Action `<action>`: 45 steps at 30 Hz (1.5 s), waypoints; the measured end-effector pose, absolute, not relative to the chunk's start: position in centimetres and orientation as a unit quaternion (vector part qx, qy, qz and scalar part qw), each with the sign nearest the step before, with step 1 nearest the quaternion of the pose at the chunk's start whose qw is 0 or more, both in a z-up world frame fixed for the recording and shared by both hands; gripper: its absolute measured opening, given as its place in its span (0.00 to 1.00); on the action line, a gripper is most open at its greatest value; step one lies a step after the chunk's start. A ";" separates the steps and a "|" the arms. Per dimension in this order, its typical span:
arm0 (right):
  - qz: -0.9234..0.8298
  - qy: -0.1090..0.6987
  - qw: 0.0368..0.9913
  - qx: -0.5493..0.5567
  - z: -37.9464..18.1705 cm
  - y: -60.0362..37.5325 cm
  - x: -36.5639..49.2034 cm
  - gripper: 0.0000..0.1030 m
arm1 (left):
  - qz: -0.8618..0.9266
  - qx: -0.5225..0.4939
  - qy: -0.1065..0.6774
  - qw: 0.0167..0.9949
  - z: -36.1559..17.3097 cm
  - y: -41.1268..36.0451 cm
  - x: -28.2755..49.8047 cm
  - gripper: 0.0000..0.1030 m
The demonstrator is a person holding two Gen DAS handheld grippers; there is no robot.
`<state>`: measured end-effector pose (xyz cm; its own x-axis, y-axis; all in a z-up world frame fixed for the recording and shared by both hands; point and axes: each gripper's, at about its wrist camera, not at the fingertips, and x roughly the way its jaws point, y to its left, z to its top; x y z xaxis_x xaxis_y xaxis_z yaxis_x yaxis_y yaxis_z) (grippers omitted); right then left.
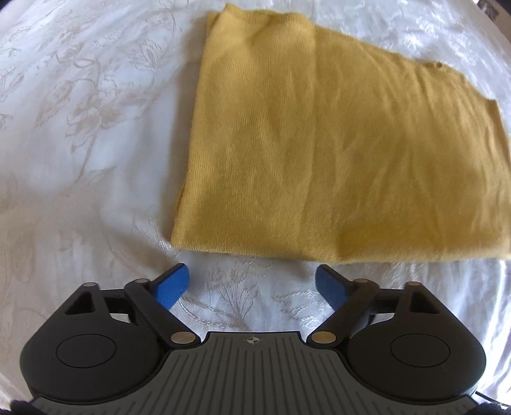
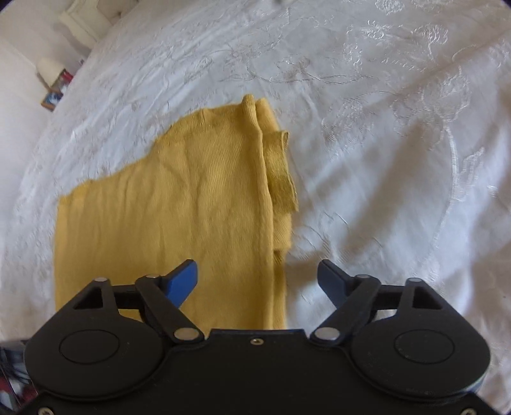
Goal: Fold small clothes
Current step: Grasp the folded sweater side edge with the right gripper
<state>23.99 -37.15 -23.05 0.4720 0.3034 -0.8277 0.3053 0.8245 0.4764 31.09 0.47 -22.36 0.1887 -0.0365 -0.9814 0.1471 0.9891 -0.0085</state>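
Note:
A mustard-yellow knit garment (image 1: 335, 153) lies folded flat on a white embroidered bedspread (image 1: 80, 143). My left gripper (image 1: 252, 281) is open and empty, its blue fingertips just short of the garment's near edge. In the right wrist view the same garment (image 2: 179, 207) lies left of centre, with layered folded edges along its right side. My right gripper (image 2: 257, 277) is open and empty above the garment's near right edge: the left fingertip is over the cloth, the right one over the bedspread (image 2: 399, 175).
The bedspread's edge curves at the far left in the right wrist view. Beyond it stand a white roll (image 2: 49, 68), a small colourful box (image 2: 57, 91) and pale furniture (image 2: 86, 22).

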 end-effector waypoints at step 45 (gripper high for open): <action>0.148 0.479 0.786 0.363 -27.3 -39.8 28.3 1.00 | -0.098 0.078 0.569 0.813 -21.6 -12.2 39.5 0.85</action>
<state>28.34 -39.79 -27.31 0.4976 0.5803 -0.6447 0.1148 0.6926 0.7121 39.48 -12.22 -21.57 0.3325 -0.0702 -0.9405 0.2481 0.9686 0.0154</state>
